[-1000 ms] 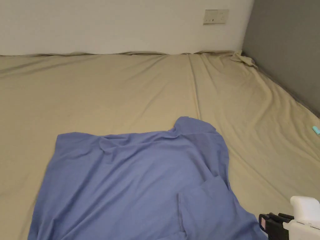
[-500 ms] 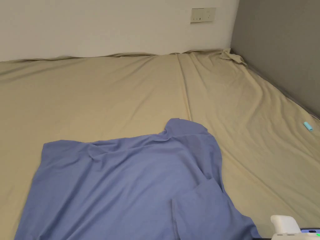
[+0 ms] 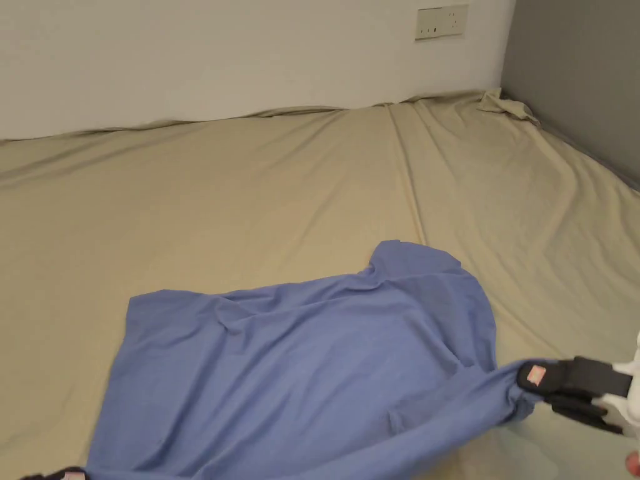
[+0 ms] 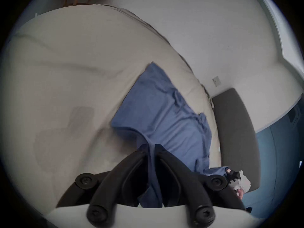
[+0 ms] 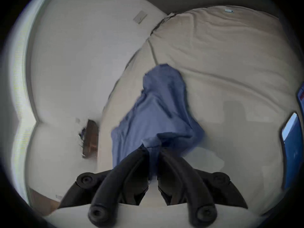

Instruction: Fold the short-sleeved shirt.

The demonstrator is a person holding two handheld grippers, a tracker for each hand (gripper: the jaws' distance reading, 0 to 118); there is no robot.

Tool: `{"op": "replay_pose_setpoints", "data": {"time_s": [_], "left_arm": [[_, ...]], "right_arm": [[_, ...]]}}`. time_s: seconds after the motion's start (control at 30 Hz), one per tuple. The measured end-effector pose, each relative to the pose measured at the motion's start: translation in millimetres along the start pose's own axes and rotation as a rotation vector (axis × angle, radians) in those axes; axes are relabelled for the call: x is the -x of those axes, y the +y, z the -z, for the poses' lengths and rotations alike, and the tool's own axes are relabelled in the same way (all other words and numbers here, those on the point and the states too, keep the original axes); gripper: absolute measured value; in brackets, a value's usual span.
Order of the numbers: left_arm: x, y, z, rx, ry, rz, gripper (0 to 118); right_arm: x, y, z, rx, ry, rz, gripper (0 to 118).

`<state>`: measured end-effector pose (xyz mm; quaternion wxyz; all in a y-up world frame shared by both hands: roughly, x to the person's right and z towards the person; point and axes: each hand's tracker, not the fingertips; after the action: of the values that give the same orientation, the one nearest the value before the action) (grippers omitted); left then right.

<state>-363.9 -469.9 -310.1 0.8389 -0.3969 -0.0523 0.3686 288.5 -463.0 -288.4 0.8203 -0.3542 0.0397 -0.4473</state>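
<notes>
The blue short-sleeved shirt [image 3: 300,369] lies spread on a beige bed sheet [image 3: 250,200], its near edge drawn taut between the two grippers. My right gripper [image 3: 531,382] is at the lower right of the head view, shut on a corner of the shirt and lifting it off the sheet. In the right gripper view its jaws [image 5: 153,151] pinch the blue fabric [image 5: 158,109]. My left gripper [image 4: 151,147] is shut on another shirt corner [image 4: 164,116]; its tip just shows at the bottom left edge [image 3: 62,475] of the head view. The right gripper [image 4: 231,174] also appears far off in the left gripper view.
A white wall with a socket plate [image 3: 442,21] backs the bed, and a grey headboard panel [image 3: 581,75] runs along the right. A small turquoise object [image 5: 229,10] lies on the sheet far to the right. Wrinkled sheet stretches beyond the shirt.
The right gripper has come up and forward, now shut on the shirt's near right corner and pulling it rightward. The shirt's near edge has stretched taut. The head camera has shifted.
</notes>
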Motion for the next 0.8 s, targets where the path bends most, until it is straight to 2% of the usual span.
{"op": "replay_pose_setpoints", "data": {"time_s": [0.1,0.23,0.33,0.37,0.5,0.57,0.6,0.63,0.67,0.7,0.73,0.8], "left_arm": [[-9.7,32.9,27.0,-0.032,0.023,-0.04,3],[-15.2,66.7,81.9,-0.057,0.04,-0.112,3],[-25.1,78.4,123.2,-0.069,0.103,-0.096,3],[-28.0,82.2,137.4,-0.088,0.161,-0.026,3],[-33.9,73.6,187.8,-0.024,0.336,0.098,4],[-26.1,72.9,208.1,-0.017,0.377,0.157,4],[-20.9,73.6,212.2,-0.036,0.37,0.144,6],[-20.2,73.1,212.0,-0.063,0.361,0.141,24],[-20.3,75.5,210.1,-0.075,0.353,0.155,57],[-23.5,77.9,206.8,-0.066,0.288,0.165,88],[-27.6,82.7,203.1,-0.034,0.279,0.175,114],[-43.2,93.3,176.9,-0.06,0.281,0.237,118]], "right_arm": [[11.3,26.9,35.6,-0.035,-0.046,0.001,9],[8.0,57.1,90.3,-0.055,-0.112,0.036,9],[7.7,68.6,123.7,-0.097,-0.201,-0.027,9],[9.3,70.3,135.5,-0.098,-0.237,-0.063,9],[15.3,65.1,172.0,-0.09,-0.403,-0.264,9],[8.3,67.4,191.9,-0.063,-0.472,-0.341,9],[7.5,65.1,197.6,-0.067,-0.481,-0.377,9],[8.0,63.1,202.2,-0.064,-0.487,-0.424,16],[10.1,61.1,209.4,-0.031,-0.533,-0.524,39],[16.3,61.9,212.9,0.004,-0.576,-0.603,81],[22.0,64.8,210.9,0.016,-0.617,-0.665,118],[36.9,60.3,177.5,-0.15,-0.495,-0.722,116]]}}
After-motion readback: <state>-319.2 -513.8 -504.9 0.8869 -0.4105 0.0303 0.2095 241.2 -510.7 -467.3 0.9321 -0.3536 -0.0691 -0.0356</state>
